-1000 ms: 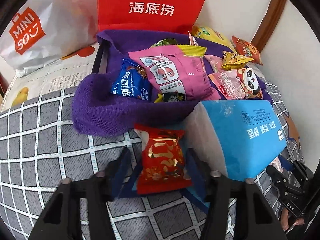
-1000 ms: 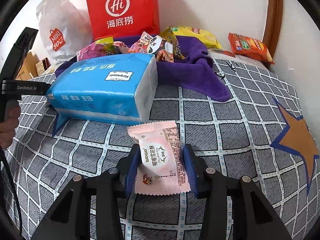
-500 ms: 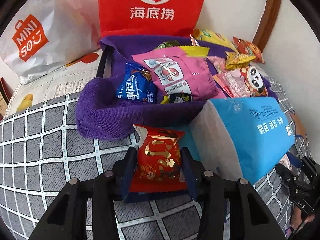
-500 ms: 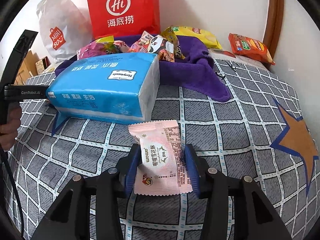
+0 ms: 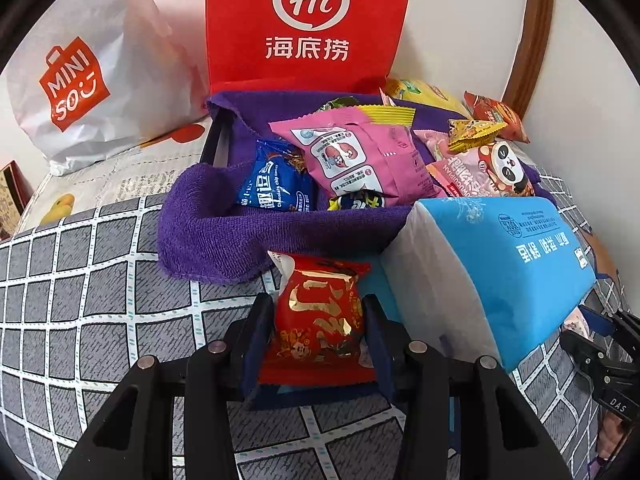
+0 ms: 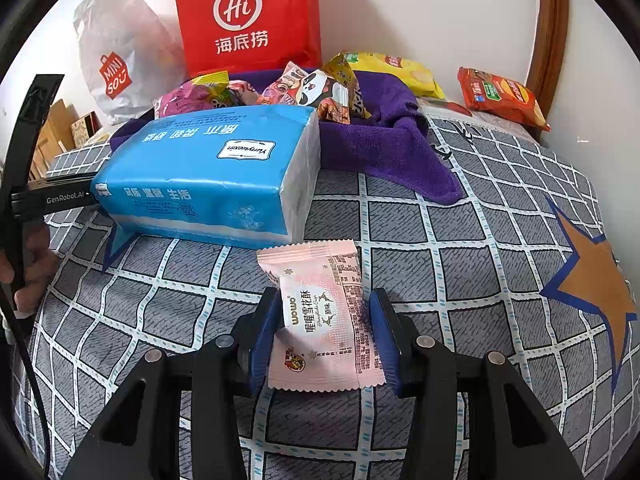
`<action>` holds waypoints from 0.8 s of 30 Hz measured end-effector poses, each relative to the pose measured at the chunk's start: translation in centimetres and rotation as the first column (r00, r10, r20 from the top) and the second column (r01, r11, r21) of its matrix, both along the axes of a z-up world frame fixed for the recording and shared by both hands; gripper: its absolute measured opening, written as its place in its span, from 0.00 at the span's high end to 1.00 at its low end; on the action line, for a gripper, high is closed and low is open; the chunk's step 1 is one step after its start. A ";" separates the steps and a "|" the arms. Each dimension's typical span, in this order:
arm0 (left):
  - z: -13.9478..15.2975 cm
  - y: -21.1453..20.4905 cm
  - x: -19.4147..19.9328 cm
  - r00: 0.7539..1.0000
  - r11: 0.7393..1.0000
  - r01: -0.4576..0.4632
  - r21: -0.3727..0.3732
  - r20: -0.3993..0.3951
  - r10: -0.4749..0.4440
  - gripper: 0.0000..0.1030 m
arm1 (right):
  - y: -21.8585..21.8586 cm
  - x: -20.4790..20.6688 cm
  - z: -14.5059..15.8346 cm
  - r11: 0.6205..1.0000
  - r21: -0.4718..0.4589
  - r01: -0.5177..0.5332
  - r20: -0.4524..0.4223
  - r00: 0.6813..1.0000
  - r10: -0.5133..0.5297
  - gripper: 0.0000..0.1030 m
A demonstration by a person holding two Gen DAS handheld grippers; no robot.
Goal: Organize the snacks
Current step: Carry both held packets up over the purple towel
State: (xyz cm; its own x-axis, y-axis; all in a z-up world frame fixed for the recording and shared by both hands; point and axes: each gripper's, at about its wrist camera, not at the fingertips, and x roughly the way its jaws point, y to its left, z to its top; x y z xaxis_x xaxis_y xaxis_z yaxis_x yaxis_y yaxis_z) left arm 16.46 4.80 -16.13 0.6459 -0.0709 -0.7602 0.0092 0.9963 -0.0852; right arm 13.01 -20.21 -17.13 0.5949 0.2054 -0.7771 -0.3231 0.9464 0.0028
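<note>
A red and gold snack packet (image 5: 320, 316) sits between the blue pads of my left gripper (image 5: 318, 320), which is shut on it just in front of the purple-towel-lined basket (image 5: 224, 232). The basket holds several snacks, among them a blue cookie pack (image 5: 276, 188), a pink pack (image 5: 360, 160) and a panda pack (image 5: 488, 168). My right gripper (image 6: 322, 320) is shut on a pale pink snack packet (image 6: 320, 320) that lies low on the checked bedspread (image 6: 460, 248), beside a blue tissue pack (image 6: 208, 176).
The tissue pack (image 5: 500, 264) lies between the two grippers, against the basket's front. A red paper bag (image 5: 308, 20) and a white shopping bag (image 5: 88, 80) stand behind the basket. A yellow chip bag (image 6: 392, 68) and an orange one (image 6: 500, 96) lie at the back right. A hand (image 6: 32, 272) holds the left gripper's handle.
My left gripper's jaws, wide apart a second ago, have come together onto the red packet, and its view has tilted up a little toward the basket. The right gripper and pink packet look unchanged.
</note>
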 end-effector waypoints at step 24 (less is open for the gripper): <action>2.7 -0.8 -2.9 0.999 0.999 0.041 0.008 -0.014 -0.041 0.64 | -0.2 -1.1 1.5 0.999 -0.020 0.026 0.028 0.999 -0.026 0.63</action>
